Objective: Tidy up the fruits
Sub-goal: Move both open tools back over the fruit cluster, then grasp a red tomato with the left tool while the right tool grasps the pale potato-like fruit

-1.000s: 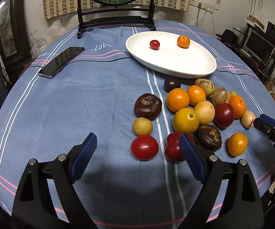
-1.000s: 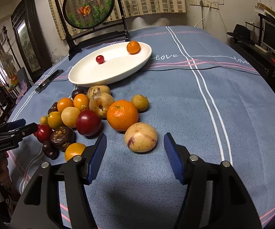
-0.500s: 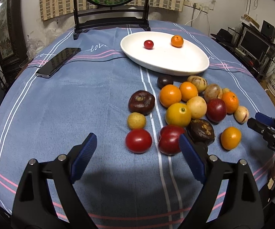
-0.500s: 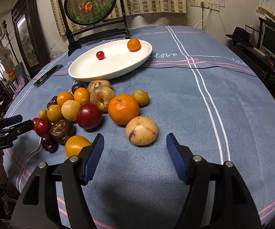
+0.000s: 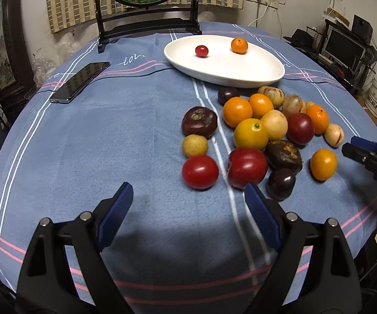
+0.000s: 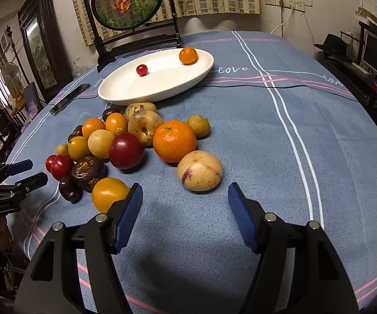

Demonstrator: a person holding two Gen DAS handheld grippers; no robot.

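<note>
My left tongs (image 5: pixel 188 209) hang released over bare cloth, nothing between the pads, with a red tomato (image 5: pixel 200 172) and a red plum (image 5: pixel 247 167) just ahead. My right tongs (image 6: pixel 185 209) have just been opening and are likewise empty, with a pale speckled fruit (image 6: pixel 199 170) lying just beyond the tips. I judge the sorting barely begun: only a cherry tomato (image 5: pixel 201 51) and a small mandarin (image 5: pixel 239 45) sit in the white oval dish (image 5: pixel 266 76), well apart from each other, while the whole heap of oranges, plums and dark fruits (image 6: pixel 125 141) remains on the desk (image 5: pixel 96 144) near the dish. The desk wears a blue cloth with white and pink stripes; a phone (image 5: pixel 79 82) lies at its left, a round goldfish screen (image 6: pixel 128 2) stands behind, and cluttered shelves line the room's edge.
</note>
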